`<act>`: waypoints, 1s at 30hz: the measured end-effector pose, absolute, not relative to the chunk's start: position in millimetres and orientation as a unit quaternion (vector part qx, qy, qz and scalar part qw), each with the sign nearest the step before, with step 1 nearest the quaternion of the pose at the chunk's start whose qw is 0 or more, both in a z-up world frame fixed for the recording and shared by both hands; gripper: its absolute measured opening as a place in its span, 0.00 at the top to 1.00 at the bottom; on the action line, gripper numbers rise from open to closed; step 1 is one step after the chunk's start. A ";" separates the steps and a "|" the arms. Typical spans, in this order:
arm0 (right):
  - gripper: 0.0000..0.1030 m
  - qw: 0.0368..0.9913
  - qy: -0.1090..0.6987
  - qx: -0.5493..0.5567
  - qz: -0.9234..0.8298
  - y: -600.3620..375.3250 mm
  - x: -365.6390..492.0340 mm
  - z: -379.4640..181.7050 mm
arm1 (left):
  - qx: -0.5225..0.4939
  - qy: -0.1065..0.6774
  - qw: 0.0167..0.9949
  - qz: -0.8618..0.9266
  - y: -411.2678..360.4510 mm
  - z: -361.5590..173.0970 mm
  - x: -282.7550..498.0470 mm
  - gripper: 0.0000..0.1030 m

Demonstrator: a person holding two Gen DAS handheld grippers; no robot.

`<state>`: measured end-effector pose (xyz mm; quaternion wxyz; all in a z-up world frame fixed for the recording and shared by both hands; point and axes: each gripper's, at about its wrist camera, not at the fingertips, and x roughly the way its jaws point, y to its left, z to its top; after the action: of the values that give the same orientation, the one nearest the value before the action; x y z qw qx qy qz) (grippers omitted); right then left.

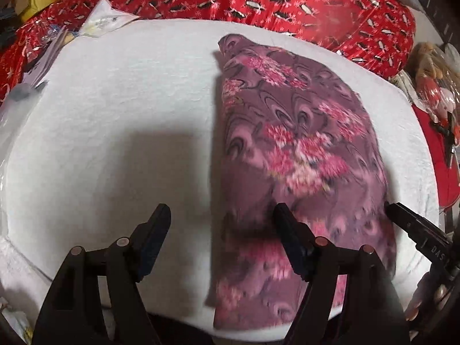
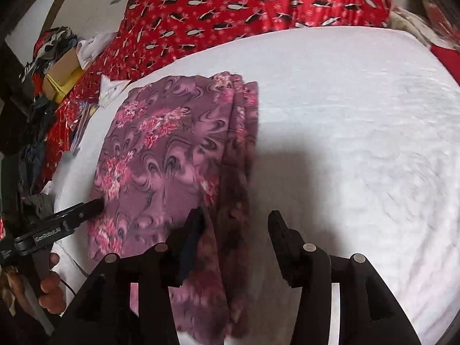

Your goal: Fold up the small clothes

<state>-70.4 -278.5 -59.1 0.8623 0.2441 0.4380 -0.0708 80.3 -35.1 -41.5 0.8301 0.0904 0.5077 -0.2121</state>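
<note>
Over the folded garment, both grippers' jaws gape wide, holding nothing.

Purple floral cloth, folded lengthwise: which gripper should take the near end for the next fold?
Probably the right gripper: it is open, with one finger over the purple floral cloth. The left gripper, also open, mostly straddles bare white towel.

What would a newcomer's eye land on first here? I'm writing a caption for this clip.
First the purple floral garment, folded into a long strip on the white padded surface. Next the open left tongs, one finger over the cloth's near end, and the open right tongs at its other long edge. Behind lies a red patterned fabric.
</note>
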 end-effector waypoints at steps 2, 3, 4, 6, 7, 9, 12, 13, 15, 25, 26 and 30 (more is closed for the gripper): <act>0.53 0.866 0.443 0.223 -0.065 -271.2 -82.0 -56.8 | 0.103 0.510 0.828 -0.211 -32.1 -47.0 71.2 0.28; 0.53 0.864 0.453 0.208 -0.066 -267.7 -85.7 -59.8 | 0.114 0.515 0.824 -0.207 -32.1 -53.2 68.2 0.28; 0.53 0.859 0.468 0.194 -0.070 -264.6 -88.5 -64.8 | 0.124 0.523 0.819 -0.200 -31.6 -59.8 65.8 0.28; 0.53 0.850 0.488 0.185 -0.072 -261.8 -92.0 -71.2 | 0.123 0.532 0.813 -0.202 -27.4 -63.2 58.6 0.28; 0.53 0.850 0.487 0.187 -0.075 -261.9 -95.9 -67.7 | 0.122 0.528 0.815 -0.204 -24.2 -59.2 54.1 0.28; 0.52 0.850 0.493 0.169 -0.081 -257.4 -101.0 -54.1 | 0.133 0.505 0.827 -0.209 -19.4 -48.3 41.1 0.28; 0.43 0.855 0.505 0.083 -0.079 -237.6 -111.4 -26.7 | 0.146 0.465 0.846 -0.217 -11.2 -33.6 21.9 0.28; 0.29 0.858 0.504 0.055 -0.079 -230.1 -117.1 -18.2 | 0.150 0.449 0.853 -0.220 -8.2 -28.7 14.4 0.28; 0.12 0.867 0.490 0.005 -0.087 -214.6 -132.3 -0.7 | 0.158 0.425 0.863 -0.223 -1.7 -22.9 2.0 0.28; 0.03 0.887 0.445 -0.036 -0.116 -181.9 -182.3 -0.2 | 0.190 0.393 0.868 -0.234 1.5 -30.2 -34.1 0.25; 0.03 0.888 0.445 -0.010 -0.119 -183.7 -184.0 -3.1 | 0.189 0.396 0.866 -0.238 0.8 -30.8 -40.0 0.25; 0.03 0.892 0.430 0.039 -0.132 -182.0 -189.7 -5.3 | 0.183 0.392 0.869 -0.242 0.5 -30.8 -57.0 0.21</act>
<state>-189.7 -182.0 -5.3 0.8924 0.0389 0.4297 -0.1322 -57.0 0.5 -30.8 0.8685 0.1831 0.3919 -0.2420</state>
